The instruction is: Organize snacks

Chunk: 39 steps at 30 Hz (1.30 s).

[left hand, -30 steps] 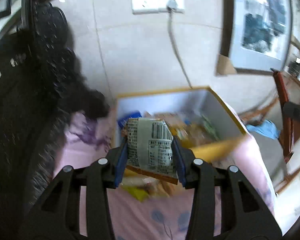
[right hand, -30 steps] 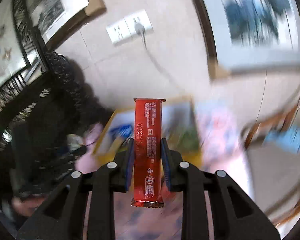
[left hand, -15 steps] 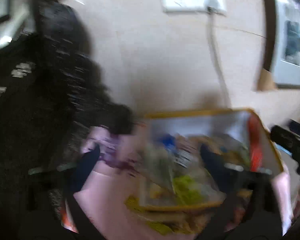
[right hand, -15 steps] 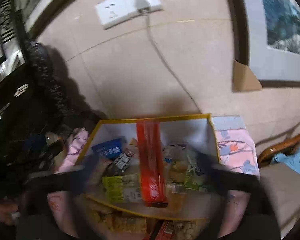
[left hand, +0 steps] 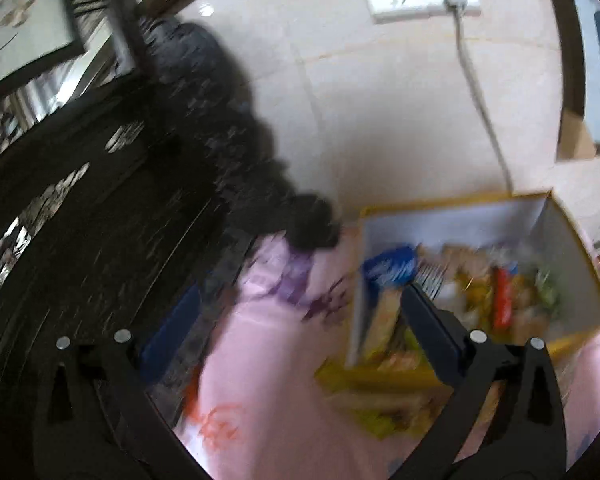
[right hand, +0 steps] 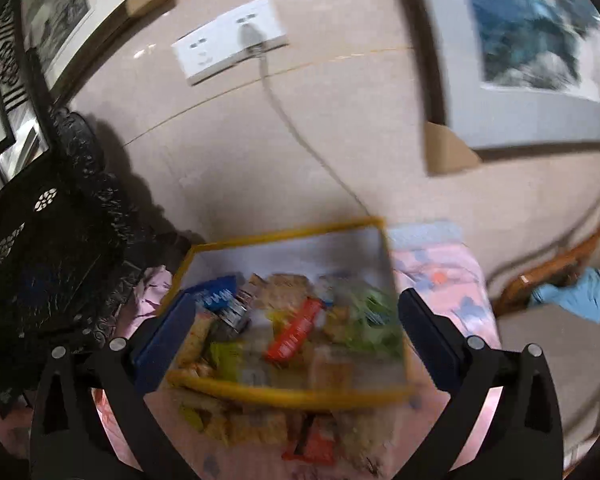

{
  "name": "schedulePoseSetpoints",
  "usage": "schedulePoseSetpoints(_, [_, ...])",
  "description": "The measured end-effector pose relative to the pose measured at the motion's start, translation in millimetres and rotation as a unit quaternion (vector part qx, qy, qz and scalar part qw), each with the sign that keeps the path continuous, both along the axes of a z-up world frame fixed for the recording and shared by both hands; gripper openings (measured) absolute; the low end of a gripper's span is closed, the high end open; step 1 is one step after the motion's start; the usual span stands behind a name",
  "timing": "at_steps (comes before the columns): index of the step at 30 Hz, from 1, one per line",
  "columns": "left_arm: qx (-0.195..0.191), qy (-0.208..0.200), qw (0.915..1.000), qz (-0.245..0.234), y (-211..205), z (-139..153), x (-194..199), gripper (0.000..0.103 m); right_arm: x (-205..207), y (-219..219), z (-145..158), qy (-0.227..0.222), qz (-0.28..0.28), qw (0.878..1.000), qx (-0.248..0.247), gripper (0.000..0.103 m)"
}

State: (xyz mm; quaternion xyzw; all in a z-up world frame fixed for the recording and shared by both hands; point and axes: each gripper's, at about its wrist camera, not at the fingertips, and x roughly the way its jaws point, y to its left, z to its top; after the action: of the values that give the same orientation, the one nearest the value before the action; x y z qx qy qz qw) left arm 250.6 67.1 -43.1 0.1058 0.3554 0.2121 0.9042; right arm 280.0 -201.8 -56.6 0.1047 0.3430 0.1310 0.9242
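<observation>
Both grippers (left (left hand: 300, 328), right (right hand: 294, 336)) fingers spread, empty | yellow-rimmed box (right hand: 284, 234) between right fingers; snacks (right hand: 296, 330) inside

No legible text (wrappers blurred)

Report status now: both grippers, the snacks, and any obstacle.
Left gripper open, empty. Right gripper open, empty. Red bar in yellow-rimmed box; loose snacks in front. No obstacle seen.

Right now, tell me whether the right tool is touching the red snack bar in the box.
Apart. The right wrist view shows the right tool wide open, with the red snack bar lying loose among the packets in the box.
</observation>
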Motion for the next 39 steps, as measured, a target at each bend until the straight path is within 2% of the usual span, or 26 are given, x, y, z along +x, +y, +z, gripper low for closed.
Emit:
schedulePoseSetpoints(3, [0.0,0.027,0.9996,0.006,14,-26,-32,0.101,-36,-24,-23,0.012,-0.031,0.999,-0.028,0.102])
schedulePoseSetpoints(6, [-0.018,0.078,0.9967,0.016,27,-58,-51,0.101,-63,-37,-81,0.095,-0.053,0.988,-0.109,0.102])
schedulePoseSetpoints(10, [-0.031,0.134,0.9902,0.022,36,-98,-62,0.101,-69,-40,-134,0.151,-0.072,0.983,-0.074,0.102])
schedulePoseSetpoints(12, [-0.027,0.154,0.9873,0.028,37,-111,-62,0.101,-60,-26,-152,0.146,-0.074,0.984,-0.067,0.102])
schedulePoseSetpoints(14, [-0.03,0.171,0.9845,0.021,36,-122,-61,0.101,-55,-11,-157,0.121,-0.077,0.987,-0.065,0.102])
schedulePoseSetpoints(16, [-0.029,0.182,0.9826,0.017,35,-128,-58,0.101,-44,6,-164,0.113,-0.048,0.991,-0.048,0.102])
schedulePoseSetpoints(22, [-0.036,0.182,0.9827,0.006,31,-131,-49,0.101,-15,38,-190,0.135,-0.052,0.984,-0.101,0.102])
schedulePoseSetpoints(25, [-0.024,0.178,0.9838,-0.002,22,-127,-50,0.101,-18,52,-193,0.118,-0.037,0.981,-0.146,0.102])
schedulePoseSetpoints(29, [-0.025,0.172,0.9847,-0.019,12,-122,-52,0.101,-22,62,-193,0.122,-0.041,0.979,-0.156,0.102])
schedulePoseSetpoints(31, [-0.042,0.173,0.9835,-0.031,9,-121,-53,0.101,-23,69,-192,0.128,-0.029,0.977,-0.17,0.1])
schedulePoseSetpoints(32, [-0.058,0.177,0.9818,-0.037,8,-121,-53,0.101,-26,69,-190,0.127,-0.033,0.977,-0.165,0.087])
schedulePoseSetpoints(34, [-0.079,0.182,0.9792,-0.041,7,-123,-55,0.101,-34,67,-187,0.131,-0.045,0.982,-0.131,0.072])
schedulePoseSetpoints(36, [-0.079,0.183,0.9791,-0.041,4,-123,-56,0.101,-41,60,-180,0.14,-0.055,0.982,-0.114,0.044])
schedulePoseSetpoints(39, [-0.073,0.183,0.9793,-0.047,0,-120,-58,0.101,-49,44,-173,0.175,-0.045,0.982,-0.059,0.04])
